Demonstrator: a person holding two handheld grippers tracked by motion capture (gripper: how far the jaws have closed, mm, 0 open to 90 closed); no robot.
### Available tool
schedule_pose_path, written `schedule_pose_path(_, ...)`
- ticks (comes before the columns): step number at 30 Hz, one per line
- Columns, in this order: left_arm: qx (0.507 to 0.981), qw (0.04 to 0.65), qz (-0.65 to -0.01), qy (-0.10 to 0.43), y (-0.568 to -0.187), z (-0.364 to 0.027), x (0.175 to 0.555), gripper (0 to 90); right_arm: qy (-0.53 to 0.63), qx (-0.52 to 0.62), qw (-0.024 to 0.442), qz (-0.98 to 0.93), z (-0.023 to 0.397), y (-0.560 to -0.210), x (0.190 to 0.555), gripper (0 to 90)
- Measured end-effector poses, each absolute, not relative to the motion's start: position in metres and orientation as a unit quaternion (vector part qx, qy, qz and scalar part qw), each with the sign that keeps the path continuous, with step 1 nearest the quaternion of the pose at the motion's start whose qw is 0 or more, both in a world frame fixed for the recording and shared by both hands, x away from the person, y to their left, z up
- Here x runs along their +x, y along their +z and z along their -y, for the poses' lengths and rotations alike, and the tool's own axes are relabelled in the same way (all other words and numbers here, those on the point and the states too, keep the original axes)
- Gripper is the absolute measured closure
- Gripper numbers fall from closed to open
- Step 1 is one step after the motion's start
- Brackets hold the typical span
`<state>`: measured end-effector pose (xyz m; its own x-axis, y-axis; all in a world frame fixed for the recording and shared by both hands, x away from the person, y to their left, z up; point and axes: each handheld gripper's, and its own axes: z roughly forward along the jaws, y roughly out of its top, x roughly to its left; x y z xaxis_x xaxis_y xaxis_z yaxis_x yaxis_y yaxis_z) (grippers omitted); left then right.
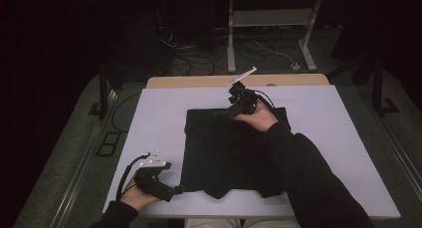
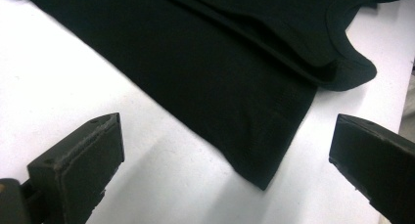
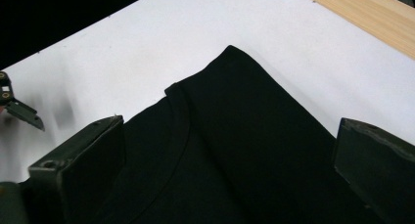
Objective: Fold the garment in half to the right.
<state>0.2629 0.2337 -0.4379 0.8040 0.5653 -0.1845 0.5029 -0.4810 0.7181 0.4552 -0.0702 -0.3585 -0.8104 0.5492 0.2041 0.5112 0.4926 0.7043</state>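
Left gripper [image 1: 175,190]: low at the near left corner of the black shirt [image 1: 229,153], jaws spread wide, nothing between them; the left gripper view shows the corner just ahead on the white counter [image 1: 159,113].
Shirt: folded, lying flat mid-counter, collar towards the near edge.
Right gripper [image 1: 221,114]: over the shirt's far edge, jaws spread, empty; the right gripper view looks down on the far left corner [image 3: 230,50].
Step, as I judge: pinching corners for a fold. Slide one jaw under all layers before closing, so both corners lift evenly.
Containers: none on the counter.
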Motion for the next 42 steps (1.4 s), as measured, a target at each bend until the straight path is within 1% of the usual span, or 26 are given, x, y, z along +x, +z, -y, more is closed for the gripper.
schedule_pose_path(10,0.868,0.393,-0.301,0.029,-0.442,-0.229,0.264,0.0,0.403,0.305,0.03,-0.862,0.057,-0.366,0.463,0.0)
schedule_pose_path(21,0.877,0.385,-0.285,0.022,-0.444,-0.226,0.264,0.4,0.402,0.305,0.033,-0.863,0.042,-0.365,0.473,0.0)
schedule_pose_path(24,0.874,0.39,-0.288,0.018,-0.446,-0.223,0.262,2.8,0.4,0.306,0.03,-0.863,0.038,-0.366,0.476,0.0)
schedule_pose_path(27,0.881,0.384,-0.276,0.02,-0.446,-0.223,0.261,7.0,0.399,0.306,0.029,-0.864,0.033,-0.367,0.478,0.0)
schedule_pose_path(29,0.884,0.381,-0.269,0.019,-0.446,-0.222,0.259,12.0,0.398,0.306,0.029,-0.865,0.029,-0.367,0.48,0.0)
schedule_pose_path(31,0.886,0.383,-0.261,0.022,-0.447,-0.221,0.258,13.7,0.398,0.303,0.029,-0.865,0.025,-0.367,0.481,0.0)
schedule_pose_path(33,0.888,0.383,-0.252,0.029,-0.446,-0.222,0.258,18.9,0.397,0.304,0.029,-0.866,0.021,-0.368,0.482,0.0)
schedule_pose_path(42,0.887,0.384,-0.252,0.05,-0.447,-0.22,0.255,33.1,0.393,0.301,0.024,-0.869,0.008,-0.373,0.486,0.0)
